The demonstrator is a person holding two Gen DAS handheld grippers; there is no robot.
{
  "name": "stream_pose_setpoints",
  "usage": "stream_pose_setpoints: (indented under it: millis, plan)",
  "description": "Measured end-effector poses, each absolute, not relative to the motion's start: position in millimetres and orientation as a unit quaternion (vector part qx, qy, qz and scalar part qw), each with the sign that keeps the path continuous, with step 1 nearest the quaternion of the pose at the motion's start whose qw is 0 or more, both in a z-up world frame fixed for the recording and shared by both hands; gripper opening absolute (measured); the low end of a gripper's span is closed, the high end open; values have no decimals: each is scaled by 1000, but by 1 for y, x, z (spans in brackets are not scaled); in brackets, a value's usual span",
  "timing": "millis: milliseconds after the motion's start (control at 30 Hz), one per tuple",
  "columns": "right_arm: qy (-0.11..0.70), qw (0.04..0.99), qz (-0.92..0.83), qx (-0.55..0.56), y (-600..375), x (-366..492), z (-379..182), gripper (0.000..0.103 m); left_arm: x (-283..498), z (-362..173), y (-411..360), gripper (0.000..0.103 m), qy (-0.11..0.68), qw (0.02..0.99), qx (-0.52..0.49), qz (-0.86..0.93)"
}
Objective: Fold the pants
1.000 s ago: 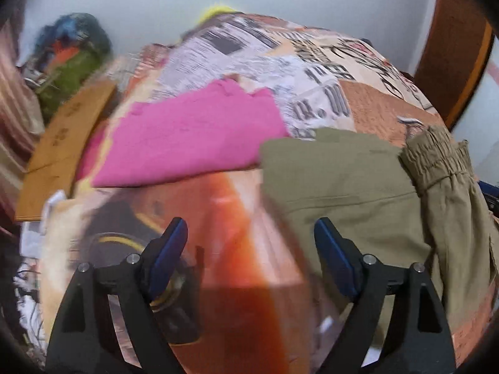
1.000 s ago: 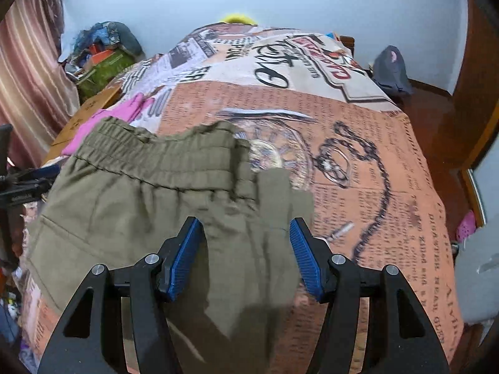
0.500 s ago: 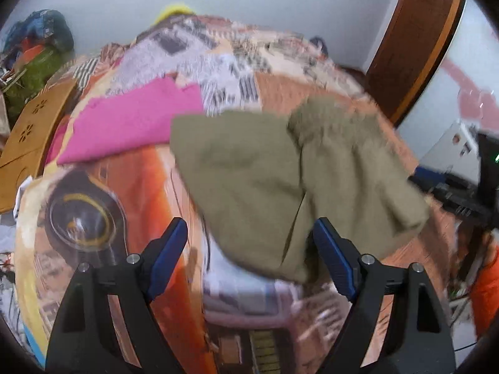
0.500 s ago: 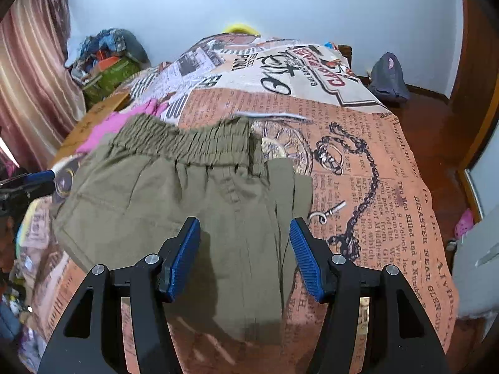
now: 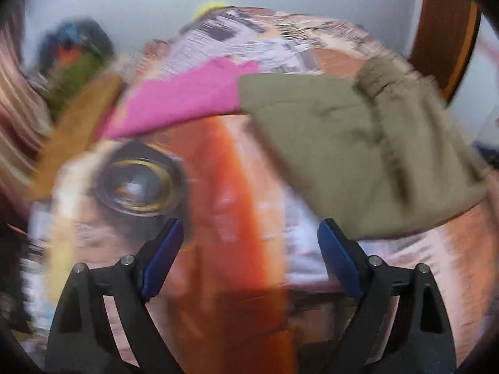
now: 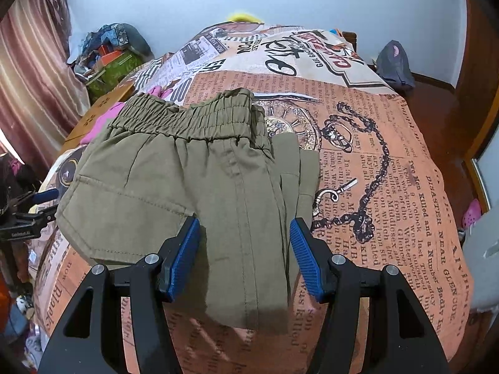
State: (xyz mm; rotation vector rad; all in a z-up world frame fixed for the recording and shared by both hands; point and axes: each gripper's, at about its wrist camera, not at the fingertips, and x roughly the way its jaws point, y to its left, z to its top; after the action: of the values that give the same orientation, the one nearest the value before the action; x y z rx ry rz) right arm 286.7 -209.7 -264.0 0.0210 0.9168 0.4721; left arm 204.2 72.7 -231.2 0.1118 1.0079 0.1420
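Note:
Olive green pants (image 6: 218,187) lie folded on the printed bed cover (image 6: 389,187), elastic waistband at the far end. My right gripper (image 6: 245,222) hovers over their near end, its blue pads apart and not pressing the cloth. In the blurred left wrist view the pants (image 5: 358,143) sit up and to the right of my left gripper (image 5: 249,227). Its jaws are opening, with only the bed cover (image 5: 234,187) showing between them. The left gripper (image 6: 37,205) also shows at the left edge of the right wrist view, beside the pants' left corner.
A pink garment (image 5: 187,103) lies on the bed beyond the pants' left side. A wooden board (image 5: 78,131) and a pile of bags (image 6: 112,53) stand left of the bed. A grey bag (image 6: 394,62) sits on the floor at right, near a wooden door (image 5: 449,31).
The left gripper has swung left, so the pants moved from between its fingers to its upper right. In the right wrist view the pants have settled flatter on the bed.

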Motion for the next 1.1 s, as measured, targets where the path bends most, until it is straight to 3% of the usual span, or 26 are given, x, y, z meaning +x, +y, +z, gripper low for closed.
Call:
stream_pose_setpoints:
  millis: [133,433,967,1100]
  plan:
    - [438,870,226,12,-213,287,-264,56,197,-227,99,83,497,866,-4,54]
    - [414,888,200,24,-237,294,-240,56,226,-181,73,84,434,901,-24,-9]
    - [453,862,224,35,-224,340,-267,57,311,-234,75,84,488,869,-77,-38]
    - [465,856,221,51,-228,347,-281,71,317,-242,72,85,495,862,-94,-51]
